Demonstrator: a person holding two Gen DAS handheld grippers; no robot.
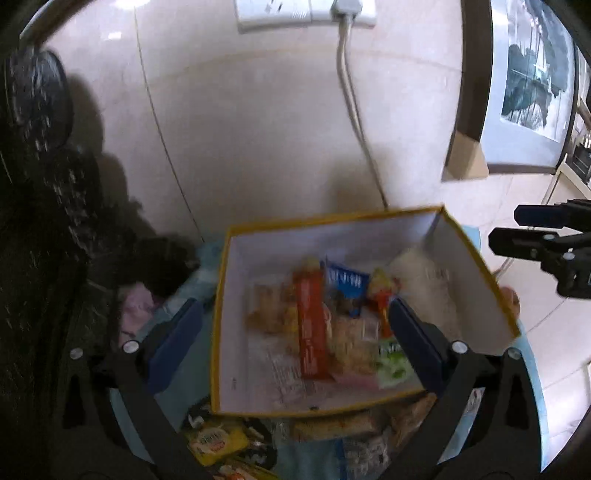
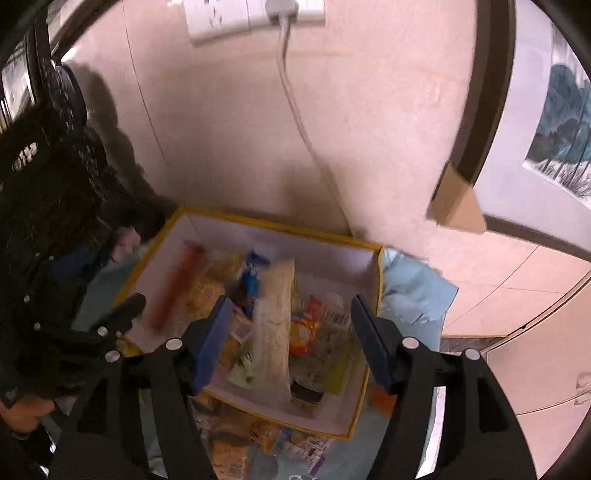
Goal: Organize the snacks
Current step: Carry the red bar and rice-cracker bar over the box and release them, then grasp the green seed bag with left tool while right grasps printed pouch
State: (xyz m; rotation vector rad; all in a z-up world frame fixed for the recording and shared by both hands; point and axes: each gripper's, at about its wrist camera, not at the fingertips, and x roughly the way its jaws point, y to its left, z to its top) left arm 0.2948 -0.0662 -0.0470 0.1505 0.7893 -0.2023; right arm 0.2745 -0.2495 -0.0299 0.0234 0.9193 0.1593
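Both the left gripper and the right gripper are held with jaws apart and empty above the yellow-edged box, where several snacks are already gathered, while more packets are left on the near side for collection.

Cardboard box with matt white inside; glossy plastic snack wrappers; soft blue cloth; glossy tiled wall.

Snack packets lie inside the box, more packets heaped just before it, the wall socket behind it.
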